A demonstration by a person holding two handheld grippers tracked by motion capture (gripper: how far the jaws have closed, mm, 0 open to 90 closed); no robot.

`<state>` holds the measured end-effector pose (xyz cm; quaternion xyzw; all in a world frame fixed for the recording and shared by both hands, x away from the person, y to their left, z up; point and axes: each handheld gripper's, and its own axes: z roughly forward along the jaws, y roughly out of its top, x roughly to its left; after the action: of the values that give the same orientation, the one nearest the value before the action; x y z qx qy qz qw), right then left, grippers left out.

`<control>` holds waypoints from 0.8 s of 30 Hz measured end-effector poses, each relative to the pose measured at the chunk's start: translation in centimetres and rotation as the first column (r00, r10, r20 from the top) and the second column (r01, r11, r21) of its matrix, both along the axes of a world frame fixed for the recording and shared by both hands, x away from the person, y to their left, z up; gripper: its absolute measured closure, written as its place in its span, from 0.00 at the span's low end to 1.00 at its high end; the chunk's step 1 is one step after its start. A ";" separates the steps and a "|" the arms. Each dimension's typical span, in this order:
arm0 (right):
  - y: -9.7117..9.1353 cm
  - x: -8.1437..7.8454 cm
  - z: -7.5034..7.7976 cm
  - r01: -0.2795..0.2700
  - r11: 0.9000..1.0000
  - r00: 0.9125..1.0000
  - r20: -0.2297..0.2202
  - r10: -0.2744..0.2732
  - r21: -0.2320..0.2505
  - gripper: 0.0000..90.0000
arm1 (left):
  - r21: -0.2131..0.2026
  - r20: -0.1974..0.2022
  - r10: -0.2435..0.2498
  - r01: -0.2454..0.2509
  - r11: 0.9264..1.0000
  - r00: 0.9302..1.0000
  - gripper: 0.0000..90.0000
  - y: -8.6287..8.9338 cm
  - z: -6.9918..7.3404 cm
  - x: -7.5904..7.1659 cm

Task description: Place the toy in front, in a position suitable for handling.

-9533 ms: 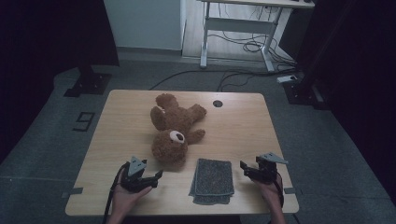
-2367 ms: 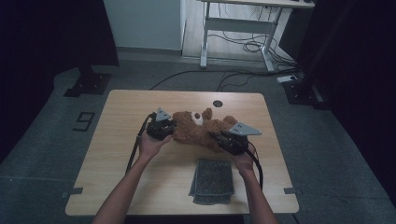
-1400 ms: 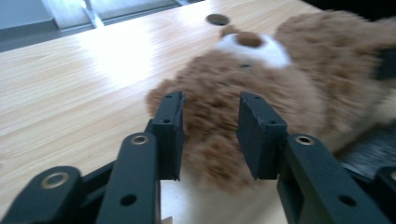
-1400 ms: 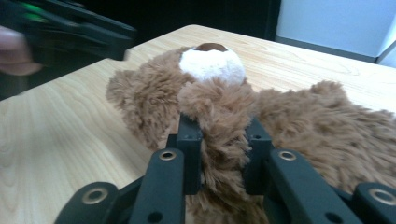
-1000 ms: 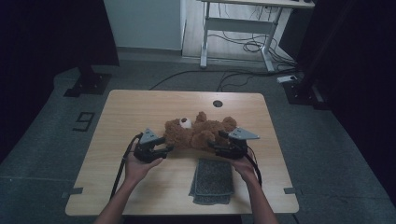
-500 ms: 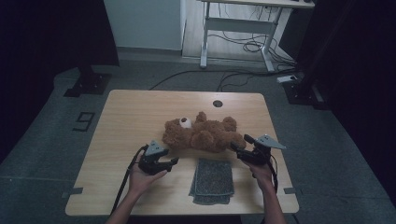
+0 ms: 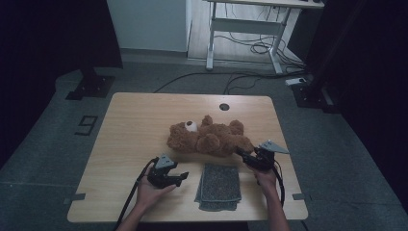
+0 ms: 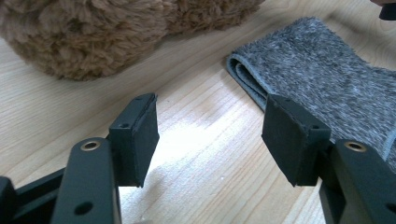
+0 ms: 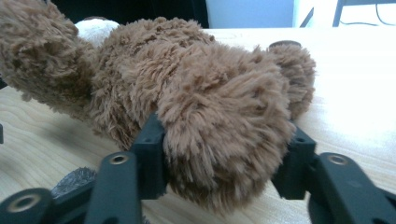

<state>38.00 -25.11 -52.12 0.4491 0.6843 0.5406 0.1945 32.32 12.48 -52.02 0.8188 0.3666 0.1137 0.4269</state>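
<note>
Two grippers work near the table's front edge. Nearest, the left gripper stands spread and empty, jaws having just widened over bare wood, the folded grey towel at its 3 o'clock. Farther back, the right gripper has just closed its jaws, which now pinch a plush paw of the teddy bear, lying mid-table at 12 o'clock of the towel. Best to keep that pinch deep in the paw and lift gently, so that the fur does not slip free.

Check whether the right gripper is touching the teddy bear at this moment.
Touching. In the right gripper view, the right gripper has just been closing, and both jaws press into the teddy bear, its furry leg between them.
</note>
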 end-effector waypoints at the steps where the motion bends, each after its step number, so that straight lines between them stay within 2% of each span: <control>1: 0.0 0.0 0.0 0.000 1.000 1.000 0.000 0.000 0.000 0.54 | 0.000 0.000 0.000 0.000 1.000 1.000 0.41 0.0 0.0 0.0; 2: 0.0 0.0 -0.2 -0.001 1.000 1.000 -0.020 0.001 0.010 0.58 | 0.005 0.007 -0.001 0.001 1.000 1.000 0.42 -0.1 -0.1 -0.2; 7: 0.0 -0.2 -0.4 -0.015 1.000 1.000 -0.017 0.015 -0.003 0.63 | 0.006 0.003 0.002 -0.002 1.000 1.000 0.42 -0.1 -0.4 -0.6; 13: -0.1 -0.4 -0.3 -0.030 0.999 0.999 -0.022 0.029 -0.013 0.65 | 0.017 0.004 0.007 -0.007 1.000 1.000 0.39 -0.3 -0.4 -1.1; 18: -0.3 -0.4 -0.3 -0.039 0.999 0.999 -0.027 0.039 -0.009 0.65 | 0.021 0.011 -0.029 0.029 0.999 1.000 0.36 -2.0 0.1 -1.2; 20: -0.3 -0.4 -0.3 -0.039 0.999 0.999 -0.028 0.039 -0.008 0.65 | 0.027 0.012 -0.056 0.056 0.998 0.998 0.35 -3.5 0.3 -1.1; 24: -0.4 -0.4 -0.4 -0.042 0.999 0.999 -0.030 0.042 -0.005 0.65 | 0.021 0.012 -0.070 0.070 0.997 0.997 0.33 -4.6 0.4 -1.0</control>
<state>37.57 -25.48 -52.51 0.4421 0.6981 0.5357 0.1740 31.37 7.84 -51.58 0.8348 0.3338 0.1075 0.4244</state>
